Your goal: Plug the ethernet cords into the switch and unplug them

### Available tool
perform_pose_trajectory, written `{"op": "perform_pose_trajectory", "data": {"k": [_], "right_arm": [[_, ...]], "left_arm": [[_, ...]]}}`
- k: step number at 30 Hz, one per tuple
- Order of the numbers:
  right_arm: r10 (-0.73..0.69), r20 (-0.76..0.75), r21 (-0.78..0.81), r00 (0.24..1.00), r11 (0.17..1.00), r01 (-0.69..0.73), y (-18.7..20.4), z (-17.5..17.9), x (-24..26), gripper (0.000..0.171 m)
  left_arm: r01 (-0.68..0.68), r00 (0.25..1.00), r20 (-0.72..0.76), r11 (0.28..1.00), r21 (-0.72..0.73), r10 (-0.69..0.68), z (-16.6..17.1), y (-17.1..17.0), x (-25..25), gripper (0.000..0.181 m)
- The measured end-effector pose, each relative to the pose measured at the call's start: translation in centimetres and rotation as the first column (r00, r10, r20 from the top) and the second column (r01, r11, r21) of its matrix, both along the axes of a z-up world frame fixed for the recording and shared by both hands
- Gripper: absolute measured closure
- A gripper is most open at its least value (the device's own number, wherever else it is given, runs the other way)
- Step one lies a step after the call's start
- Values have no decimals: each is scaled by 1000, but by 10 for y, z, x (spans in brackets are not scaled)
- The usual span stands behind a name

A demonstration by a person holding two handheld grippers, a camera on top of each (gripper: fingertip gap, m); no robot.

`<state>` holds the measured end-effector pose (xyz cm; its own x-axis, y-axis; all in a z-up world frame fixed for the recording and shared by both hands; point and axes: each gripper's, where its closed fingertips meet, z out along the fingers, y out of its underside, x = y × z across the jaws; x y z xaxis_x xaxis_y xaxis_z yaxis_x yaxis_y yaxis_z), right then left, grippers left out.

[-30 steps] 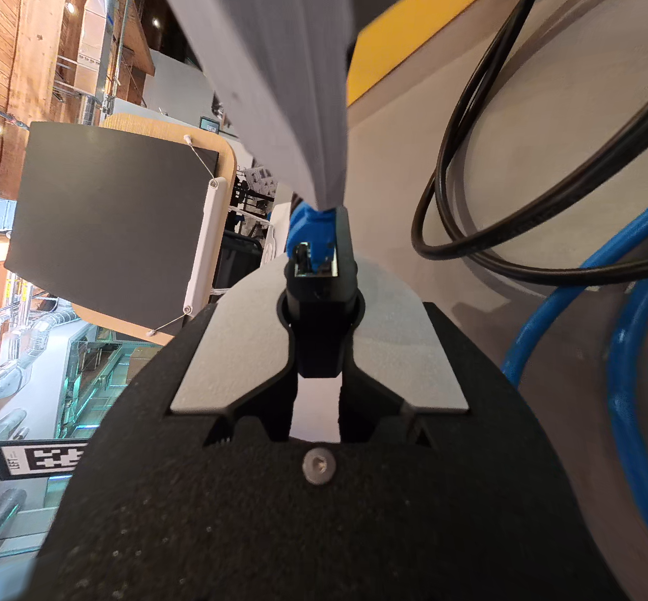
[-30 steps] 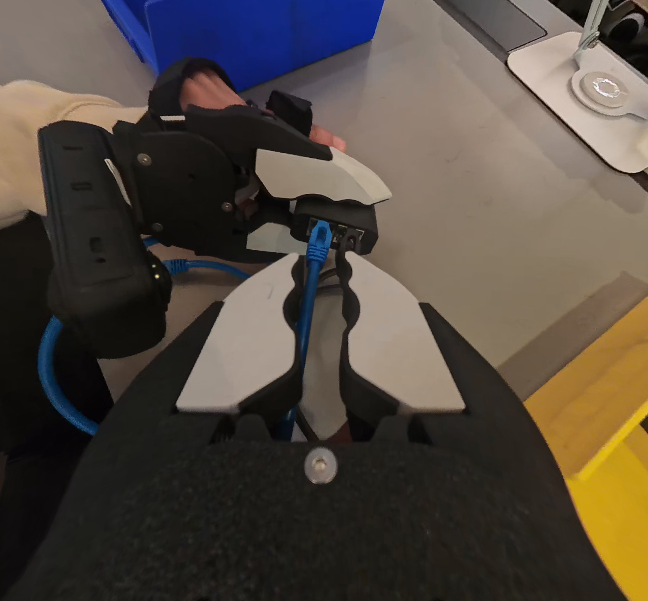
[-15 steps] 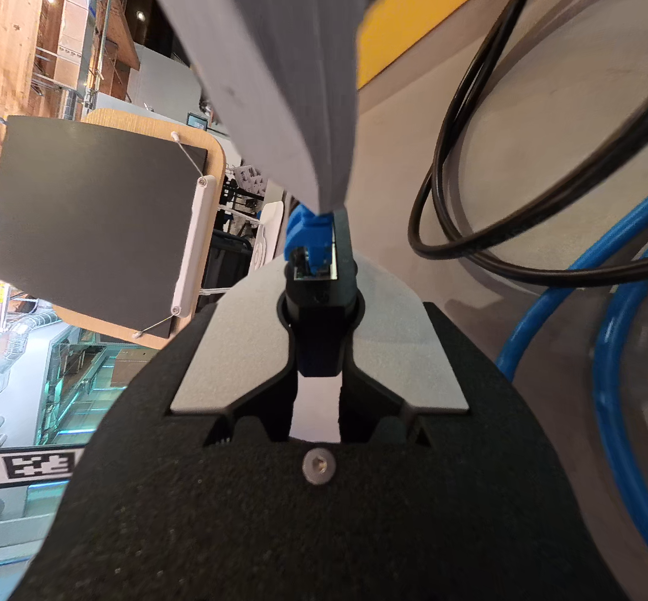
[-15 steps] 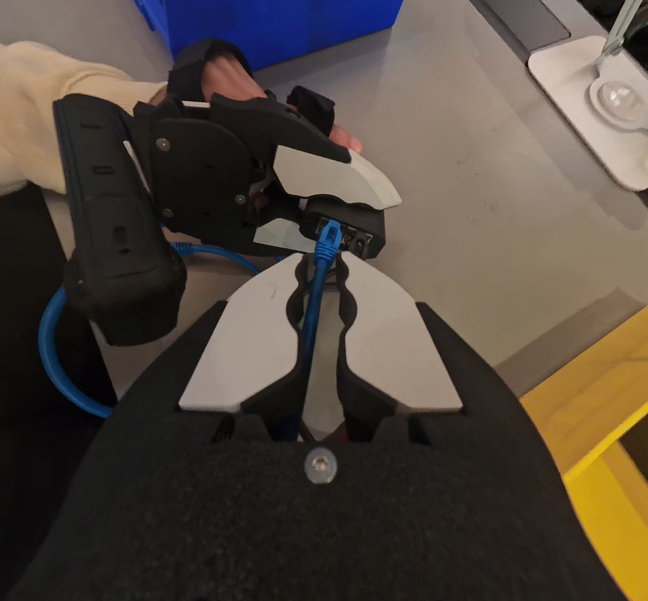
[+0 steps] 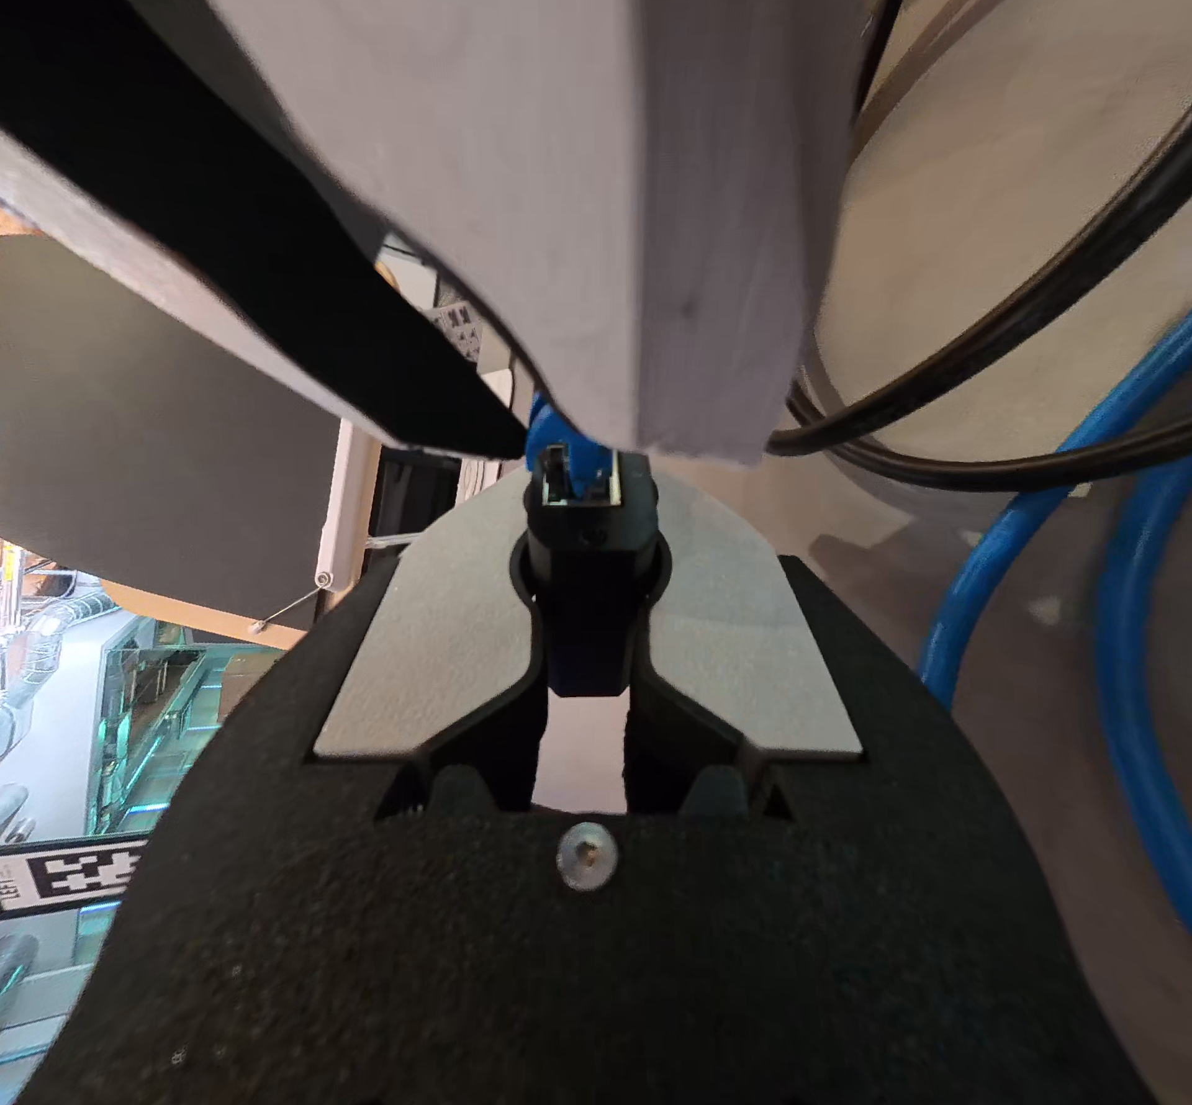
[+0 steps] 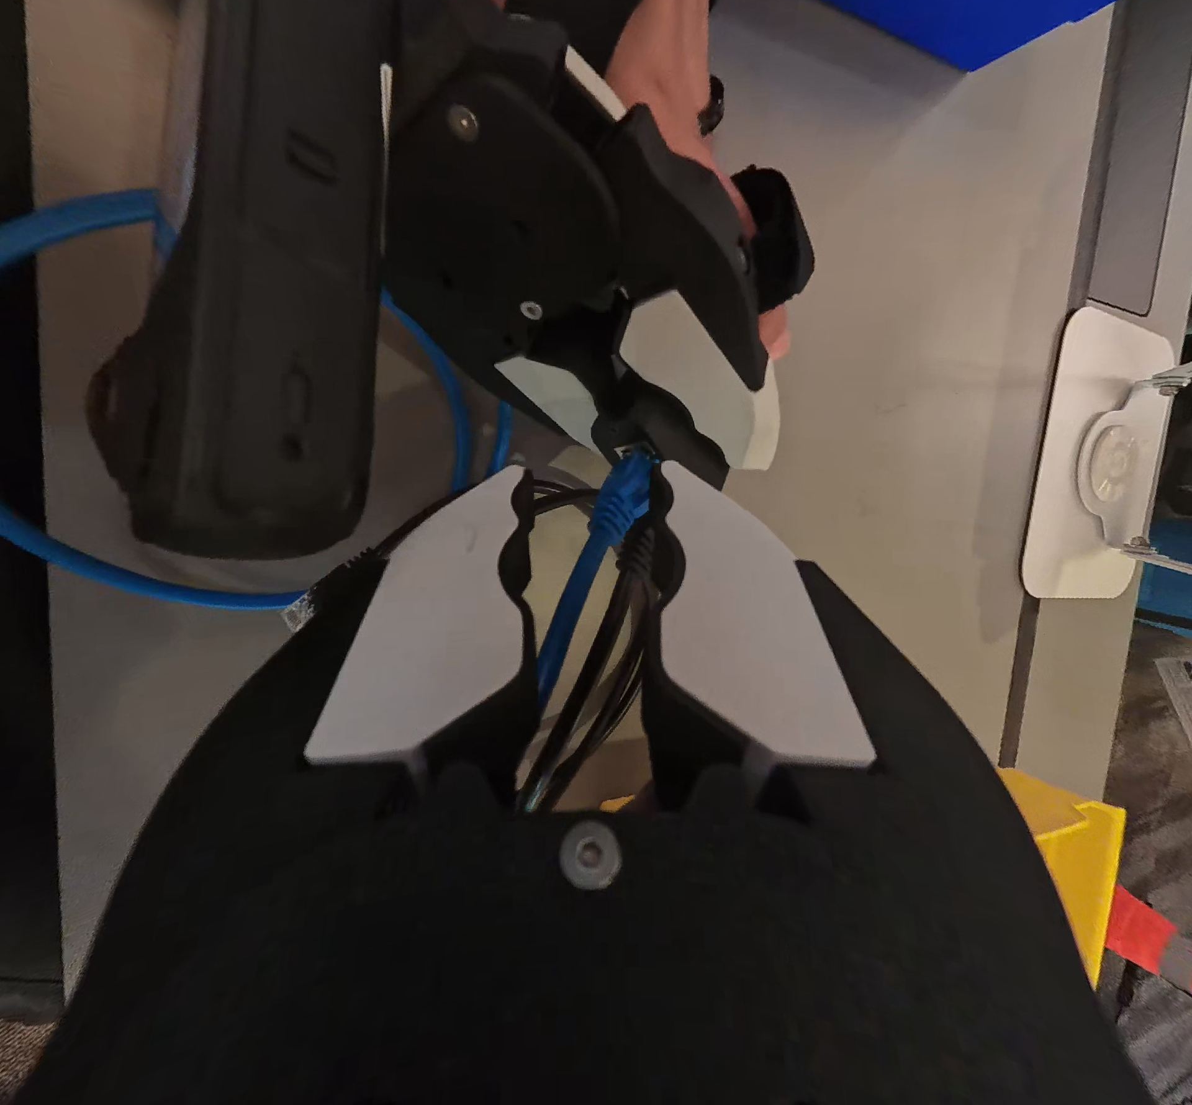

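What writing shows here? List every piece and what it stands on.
White strip, left wrist view's lower left: square-code marker with small print, which I won't quote.
Background code tags: too small to read.
Switch: no writing visible.

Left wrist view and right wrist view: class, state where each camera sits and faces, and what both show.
Left wrist view: on the left tool, facing along its fingers at the clamped switch; right tool looms above.
Right wrist view: on the right tool, facing the left tool, a hand behind.
Shared: switch, blue ethernet plug, black cable.
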<state>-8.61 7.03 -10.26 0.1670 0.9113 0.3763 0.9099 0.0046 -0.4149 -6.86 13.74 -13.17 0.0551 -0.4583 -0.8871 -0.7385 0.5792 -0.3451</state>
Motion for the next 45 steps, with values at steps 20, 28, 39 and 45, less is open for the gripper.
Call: {"op": "perform_pose_trajectory", "data": {"k": [20, 28, 39, 45], "right_arm": [[-99, -58, -28, 993, 995, 97, -5, -2, -1, 141], [-134, -62, -35, 989, 991, 132, -2, -7, 0, 143], [-484, -314, -213, 817, 874, 436, -2, 15, 18, 150], [-517, -294, -169, 804, 856, 489, 0, 10, 14, 157]], "left_arm": [[-44, 997, 72, 998, 53, 40, 12, 1, -2, 153], [-24, 999, 39, 998, 51, 22, 4, 1, 1, 155], [-61, 995, 83, 993, 99, 53, 17, 4, -1, 156], [-89, 993, 80, 992, 93, 82, 17, 4, 0, 156]]}}
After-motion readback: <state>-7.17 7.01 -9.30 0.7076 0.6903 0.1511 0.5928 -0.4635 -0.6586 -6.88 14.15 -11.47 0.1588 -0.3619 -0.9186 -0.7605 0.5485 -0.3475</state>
